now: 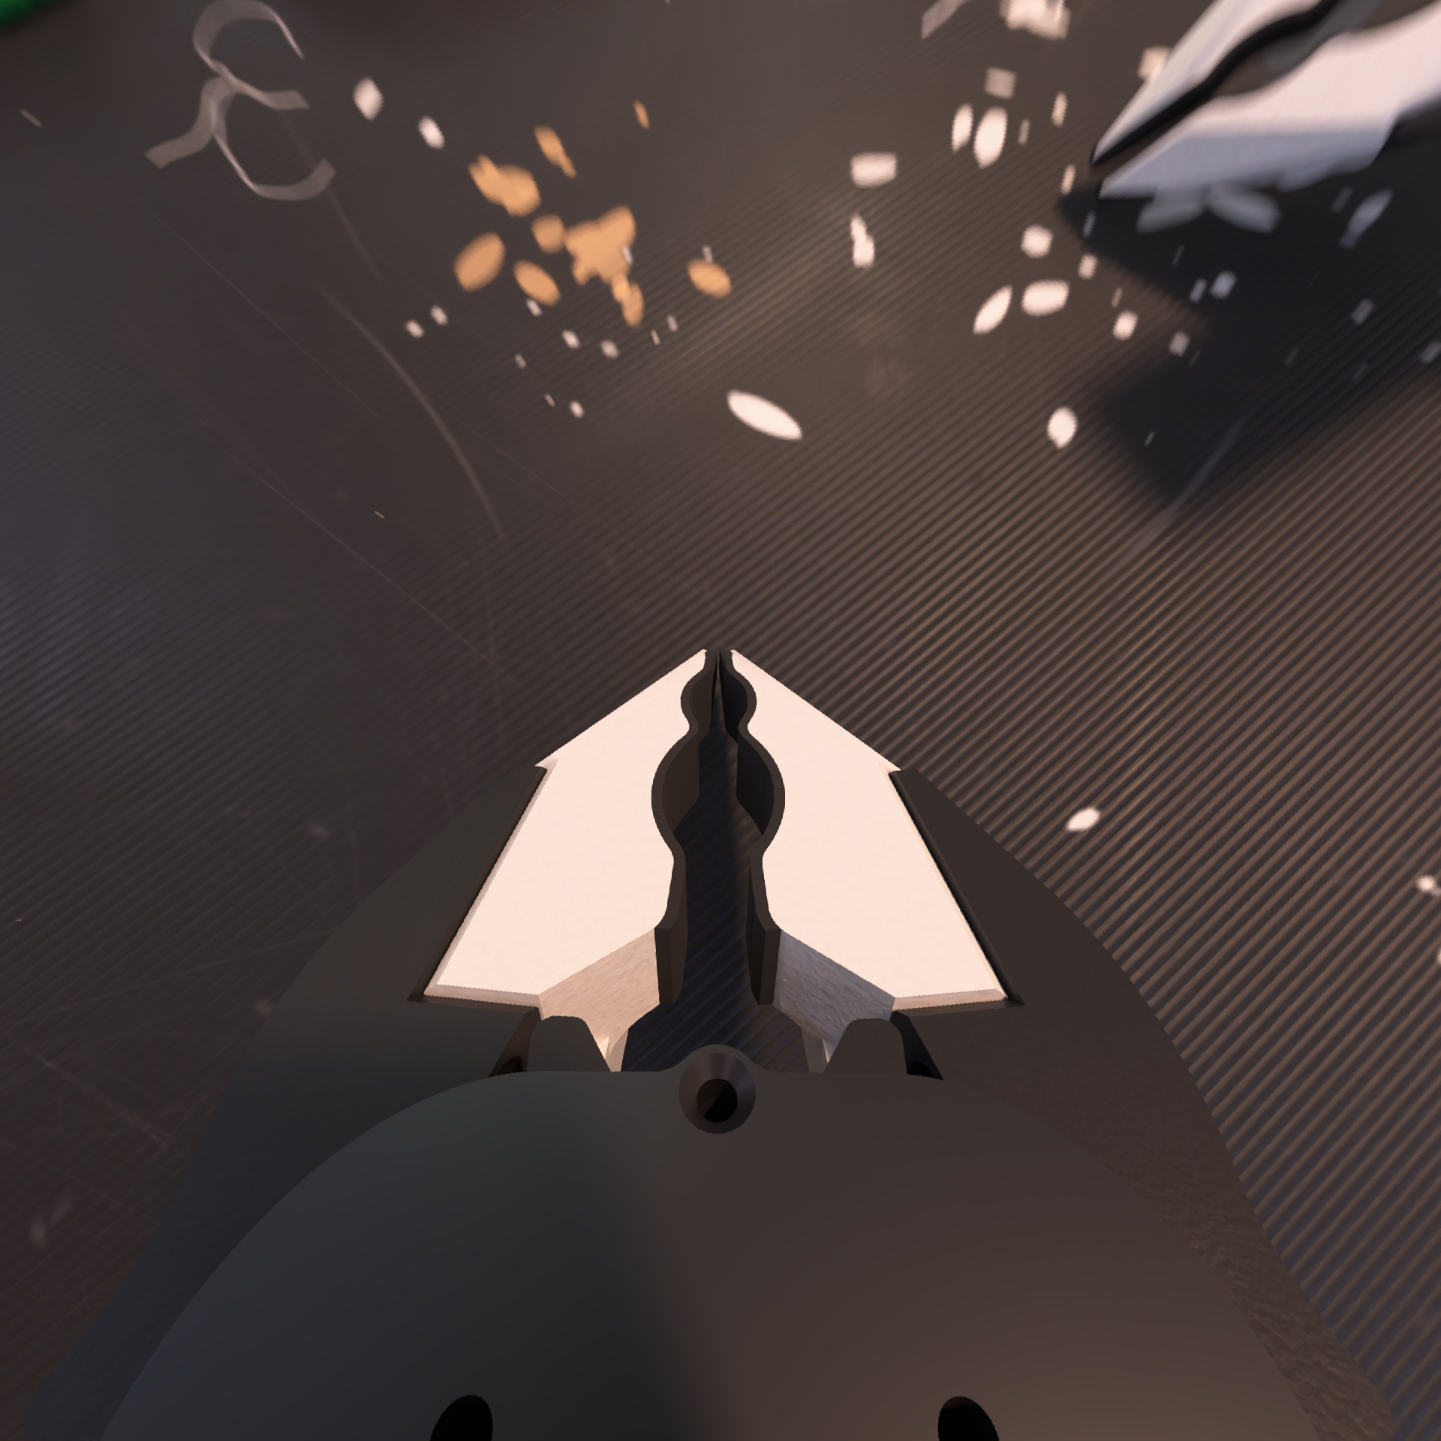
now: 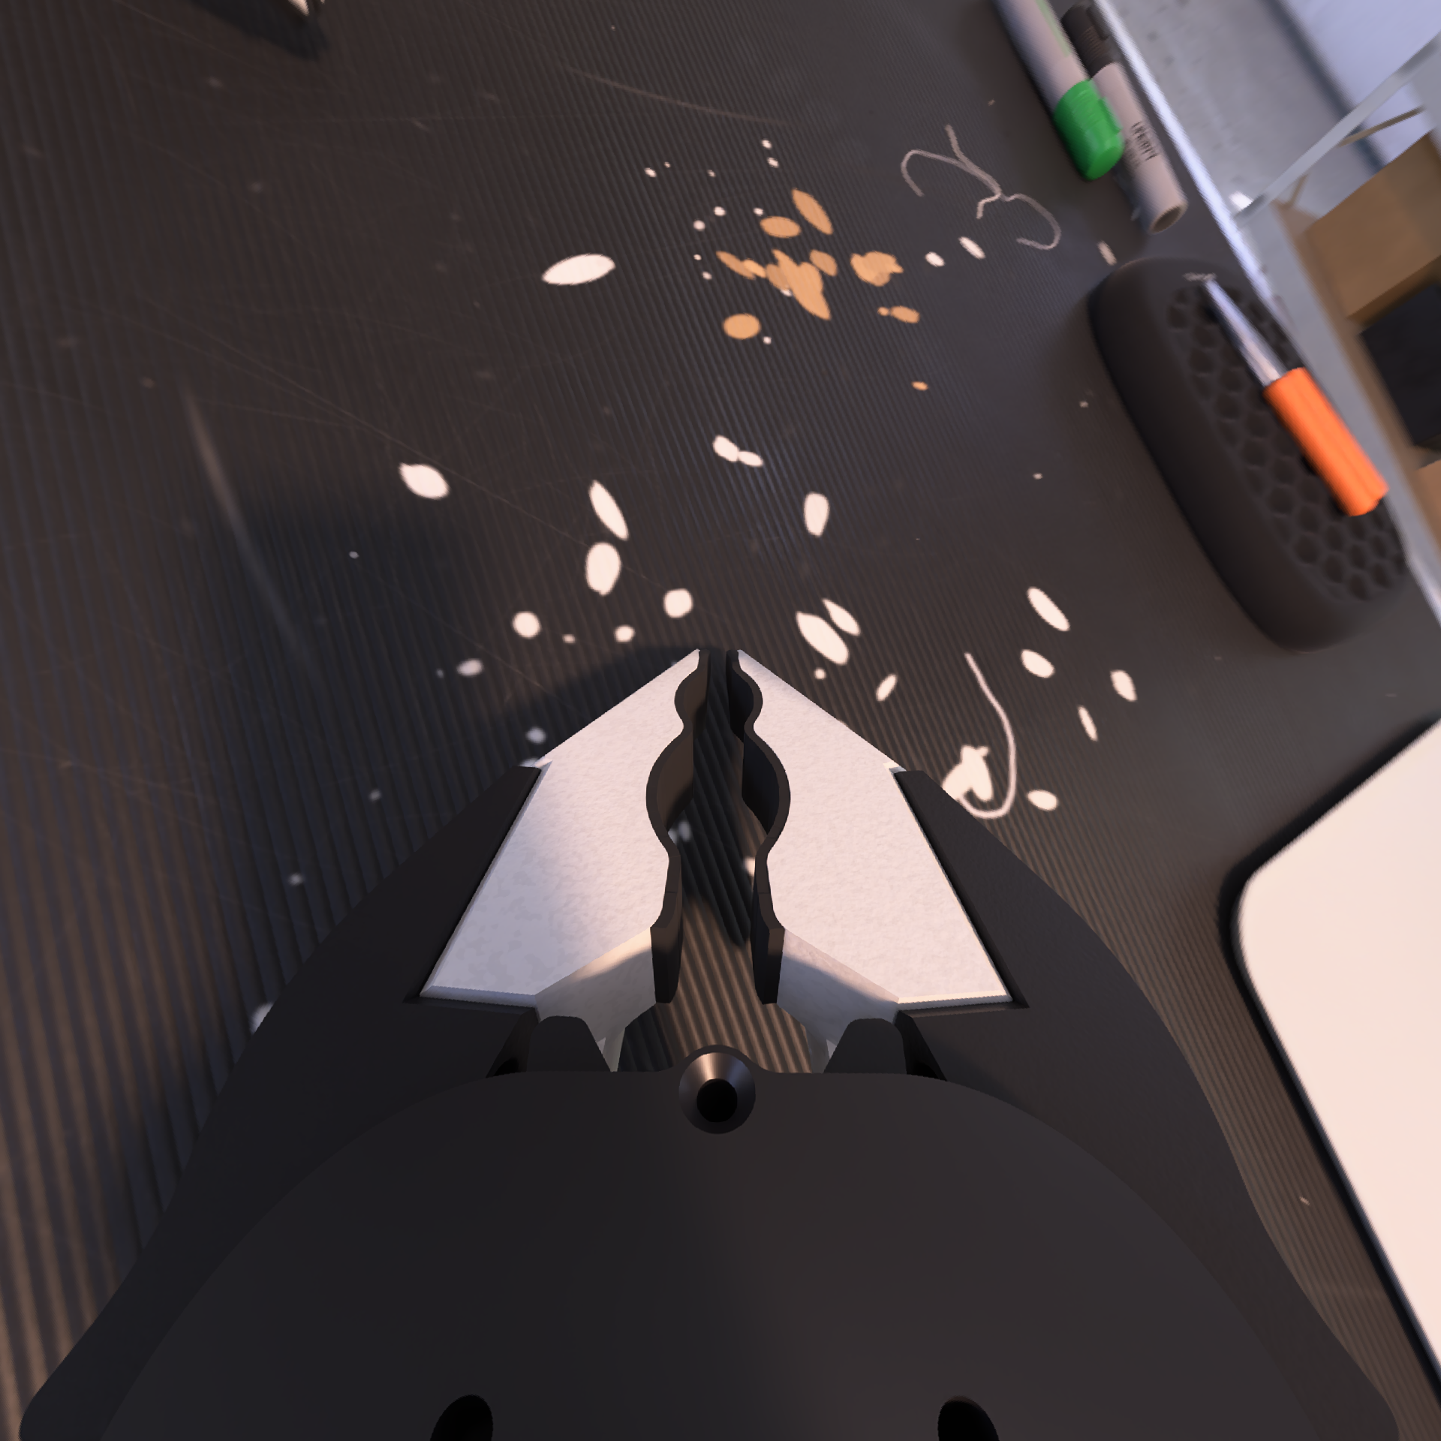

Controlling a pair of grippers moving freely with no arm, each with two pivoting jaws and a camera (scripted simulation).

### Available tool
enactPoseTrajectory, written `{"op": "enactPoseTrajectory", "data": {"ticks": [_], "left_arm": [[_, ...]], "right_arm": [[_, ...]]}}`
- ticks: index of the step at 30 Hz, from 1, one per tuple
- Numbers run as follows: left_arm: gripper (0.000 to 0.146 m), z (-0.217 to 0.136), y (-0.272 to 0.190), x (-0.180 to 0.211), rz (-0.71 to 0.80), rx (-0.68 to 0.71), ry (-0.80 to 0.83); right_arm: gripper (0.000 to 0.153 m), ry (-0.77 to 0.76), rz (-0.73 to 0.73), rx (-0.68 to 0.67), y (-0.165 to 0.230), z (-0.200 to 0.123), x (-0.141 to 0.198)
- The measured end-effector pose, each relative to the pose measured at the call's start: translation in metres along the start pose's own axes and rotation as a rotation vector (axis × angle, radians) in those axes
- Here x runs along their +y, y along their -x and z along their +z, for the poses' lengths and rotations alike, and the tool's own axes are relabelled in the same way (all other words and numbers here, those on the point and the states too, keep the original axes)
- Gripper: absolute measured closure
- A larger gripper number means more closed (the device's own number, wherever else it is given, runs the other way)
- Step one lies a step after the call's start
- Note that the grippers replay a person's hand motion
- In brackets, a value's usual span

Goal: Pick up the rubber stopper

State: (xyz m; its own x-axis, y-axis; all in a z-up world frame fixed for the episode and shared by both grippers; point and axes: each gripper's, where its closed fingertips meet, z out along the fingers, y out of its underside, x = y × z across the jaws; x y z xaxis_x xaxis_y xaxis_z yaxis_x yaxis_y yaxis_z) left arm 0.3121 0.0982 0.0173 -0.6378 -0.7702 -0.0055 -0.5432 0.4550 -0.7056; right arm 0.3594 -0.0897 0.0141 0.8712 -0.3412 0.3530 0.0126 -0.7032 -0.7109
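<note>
Left gripper [image 1: 719, 659]: clenched tip to tip, nothing between, poised over bare ribbed mat [image 1: 312, 702]. Right gripper [image 2: 713, 659]: likewise pinched down to a sliver, empty, above white splatter [image 2: 604, 565]. Stopper: not found in either view; possibly out of frame or lost against the dark mat, hard to say. Main risk: closing on nothing, or mistaking a pale or orange paint fleck [image 2: 795, 273] for the target. Second risk: descending with fingers closed and merely nudging the stopper away once located; need to spread first. Third: a sweep to the right catching the honeycomb tray [image 2: 1248, 593], the orange-handled tool [image 2: 1318, 444] lying in it, the markers [image 2: 1088, 129] beyond, or the white slab [image 2: 1364, 1053] at the edge. Also some chance of the two grippers crowding each other over the same patch. Writing: small print on the grey marker barrel, too blurred to make out; white scrawls [image 2: 1006, 195] on the mat, loops only, no letters discernible. No brand marks seen.
</note>
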Motion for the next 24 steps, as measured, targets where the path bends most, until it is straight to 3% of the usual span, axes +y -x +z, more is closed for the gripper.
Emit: {"op": "enactPoseTrajectory", "data": {"ticks": [3,6,10,14,19,24], "left_arm": [[0.145,-0.025,0.015,-0.025,-0.065,-0.011,-0.175],[0.146,-0.057,0.054,-0.038,-0.08,-0.137,-0.271],[0.146,-0.095,0.119,-0.037,-0.049,-0.329,-0.189],[0.145,-0.119,0.177,-0.05,0.008,-0.447,-0.097],[0.132,-0.08,0.224,-0.052,0.096,-0.292,0.243],[0.125,-0.036,0.251,-0.008,0.073,-0.233,0.679]], "right_arm": [[0.146,-0.034,-0.036,0.081,-0.007,-0.006,-0.001],[0.144,-0.085,0.023,0.09,-0.012,-0.014,-0.005],[0.141,-0.143,0.115,0.106,-0.024,-0.021,-0.009],[0.134,-0.109,0.14,0.155,-0.032,-0.018,-0.004],[0.13,-0.051,0.225,0.239,-0.048,-0.011,0.0],[0.132,-0.041,0.225,0.311,-0.061,-0.011,0.004]]}}
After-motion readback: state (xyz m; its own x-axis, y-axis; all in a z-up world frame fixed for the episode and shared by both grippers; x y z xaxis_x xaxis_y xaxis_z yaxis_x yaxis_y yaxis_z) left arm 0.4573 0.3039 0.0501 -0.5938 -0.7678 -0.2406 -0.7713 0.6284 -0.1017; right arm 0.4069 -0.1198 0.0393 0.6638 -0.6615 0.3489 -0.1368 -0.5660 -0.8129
